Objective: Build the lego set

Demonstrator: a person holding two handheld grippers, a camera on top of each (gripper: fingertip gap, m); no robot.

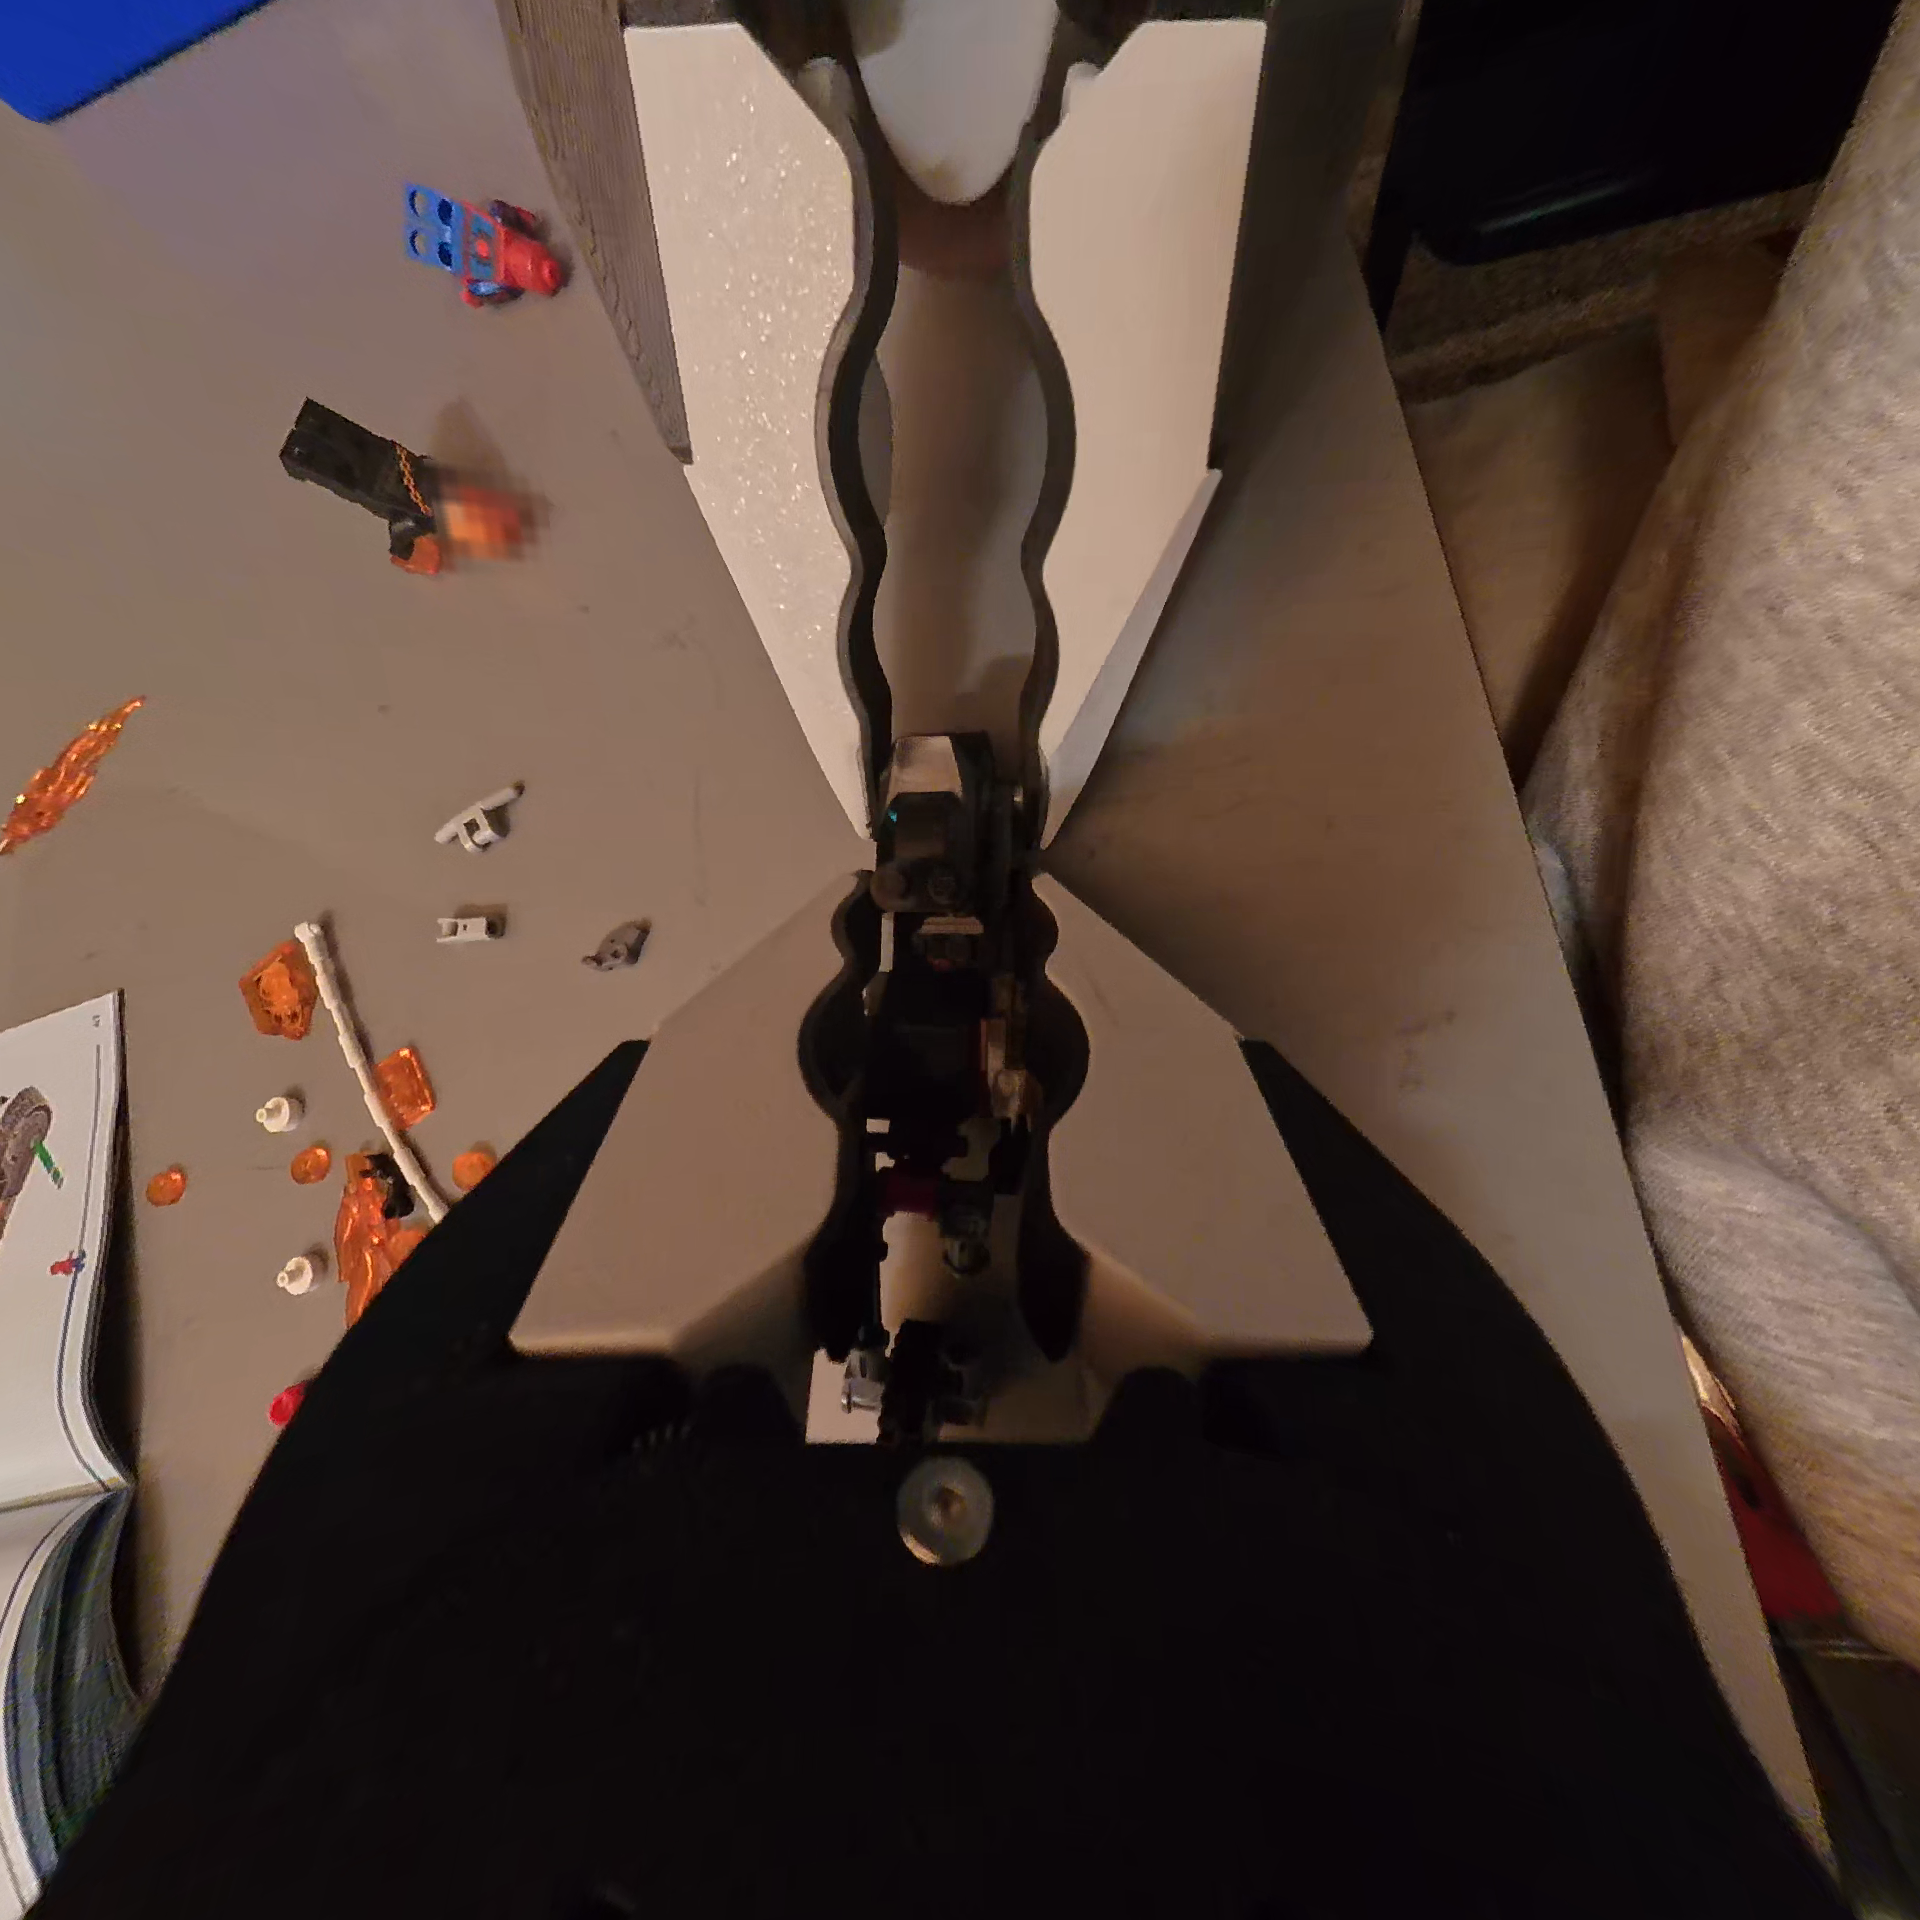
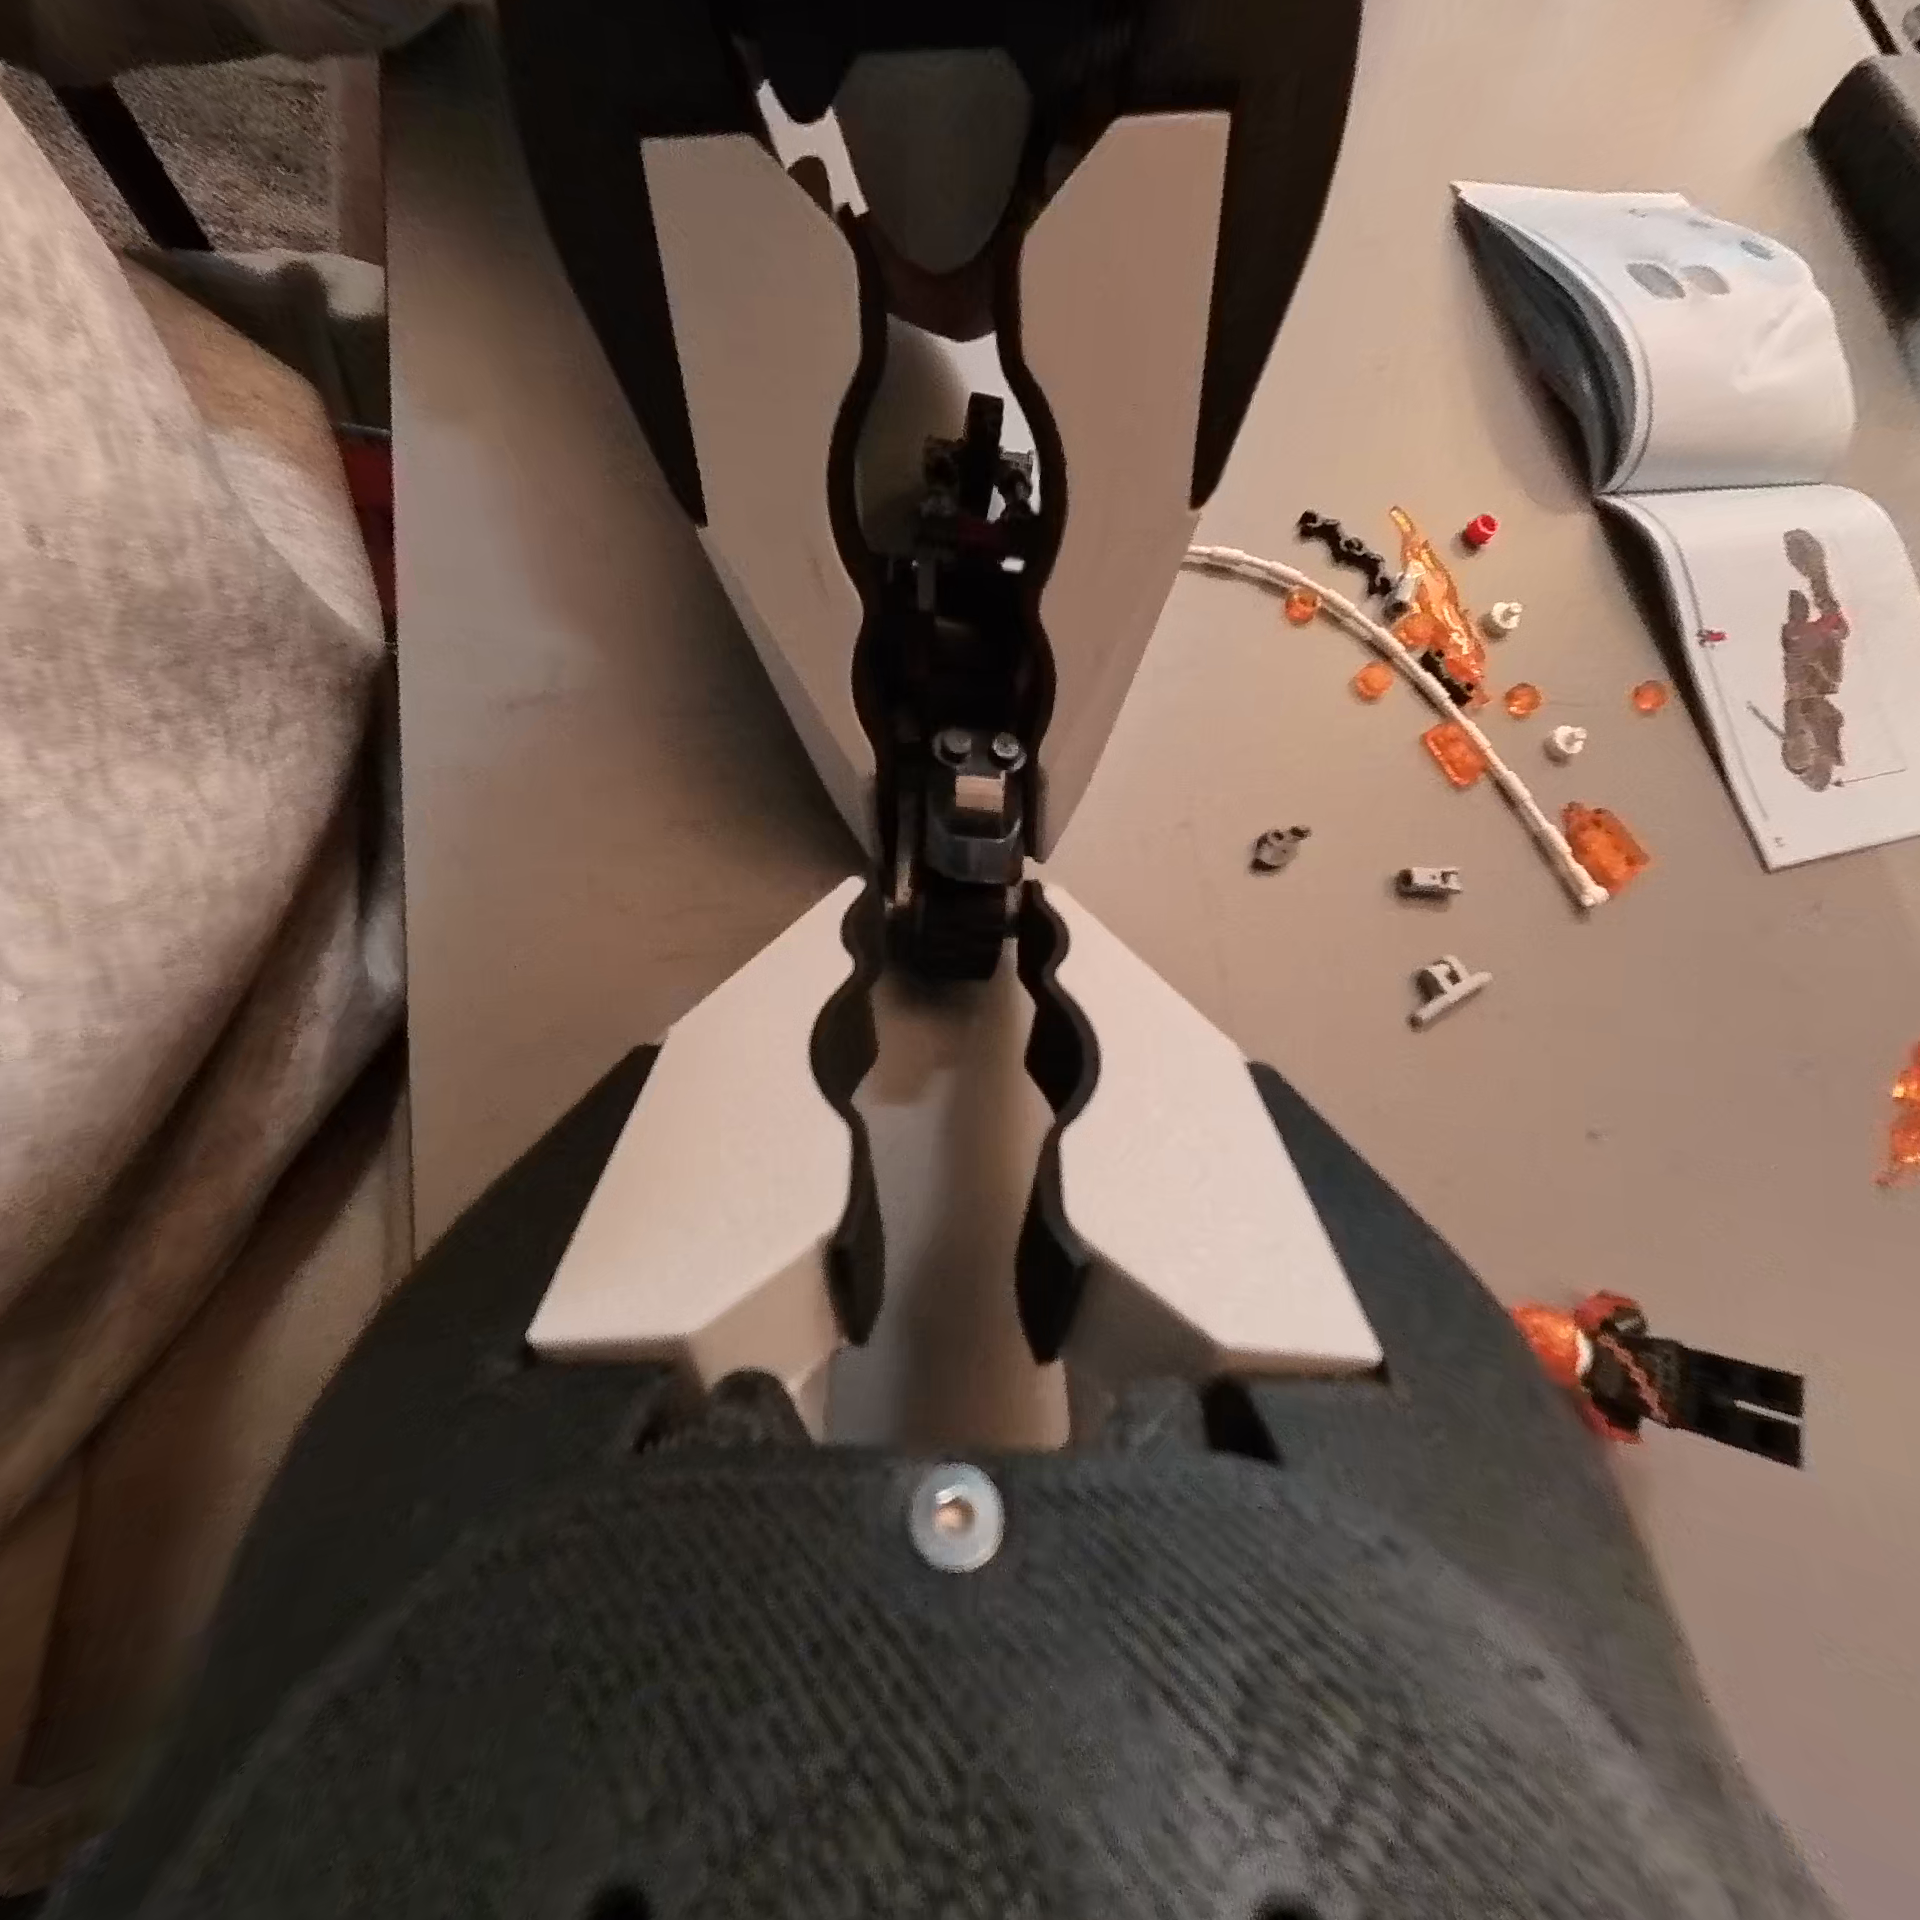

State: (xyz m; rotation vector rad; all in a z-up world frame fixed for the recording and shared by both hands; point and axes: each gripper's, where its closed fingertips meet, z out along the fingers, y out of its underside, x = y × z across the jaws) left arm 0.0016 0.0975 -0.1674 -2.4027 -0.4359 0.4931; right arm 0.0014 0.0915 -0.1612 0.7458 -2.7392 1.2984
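I am clamping my left gripper [image 1: 940,883] along the dark lego model [image 1: 940,1039], while my right gripper [image 2: 951,894] is pinching its wheel end, tip to tip.

model [image 1: 940,1039] between hand-held grippers | loose parts [image 1: 353,1122] left, seemingly beside booklet [image 1: 52,1247]

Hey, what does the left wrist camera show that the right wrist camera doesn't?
Only the left wrist view shows the red and blue minifigure and a blue patch at the top corner.
Only the right wrist view shows a black chain piece near the orange bits.
Both show the dark model held between the left gripper and right gripper, the booklet, the white rod and the black minifigure.
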